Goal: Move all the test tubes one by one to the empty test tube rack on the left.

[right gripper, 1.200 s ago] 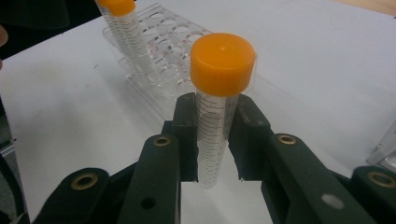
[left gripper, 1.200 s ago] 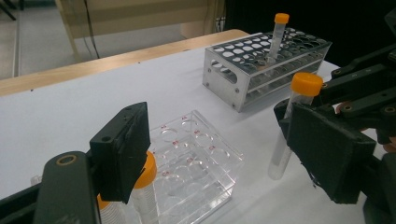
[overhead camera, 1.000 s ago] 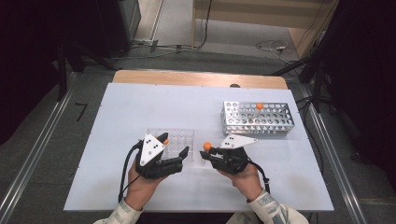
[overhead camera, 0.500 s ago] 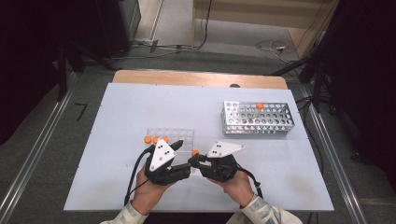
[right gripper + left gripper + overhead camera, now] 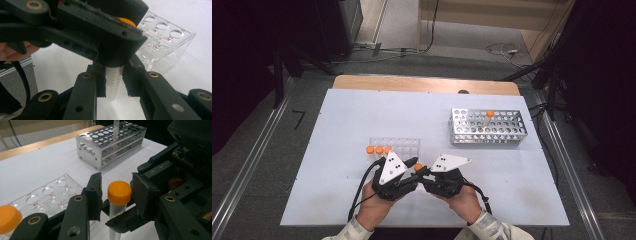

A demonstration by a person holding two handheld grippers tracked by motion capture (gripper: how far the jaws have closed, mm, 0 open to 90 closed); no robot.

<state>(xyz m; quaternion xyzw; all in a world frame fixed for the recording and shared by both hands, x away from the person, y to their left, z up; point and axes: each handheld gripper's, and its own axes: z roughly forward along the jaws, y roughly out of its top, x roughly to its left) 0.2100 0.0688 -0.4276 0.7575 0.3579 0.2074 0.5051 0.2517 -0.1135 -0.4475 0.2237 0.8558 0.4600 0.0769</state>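
A clear tube with an orange cap (image 5: 119, 192) stands upright between the two grippers near the table's front edge. My right gripper (image 5: 113, 75) is shut on the tube's graduated body (image 5: 113, 86). My left gripper (image 5: 117, 182) faces it from the left, and its jaws have just been closing around the cap. The cap sits between the pads (image 5: 96, 192) with a thin gap still on one side. From above, the left gripper (image 5: 416, 166) and right gripper (image 5: 423, 175) meet nose to nose, with the cap (image 5: 418, 166) between them.
A clear acrylic rack (image 5: 404, 146) lies just beyond the grippers, with three orange-capped tubes (image 5: 378, 149) at its left end. A metal rack (image 5: 488, 127) at the back right holds one capped tube (image 5: 489, 114). The table's wooden far edge (image 5: 422, 82) runs behind.
The right gripper has carried the tube left to meet the left gripper. The left gripper has swung toward it and narrowed its jaws around the cap.
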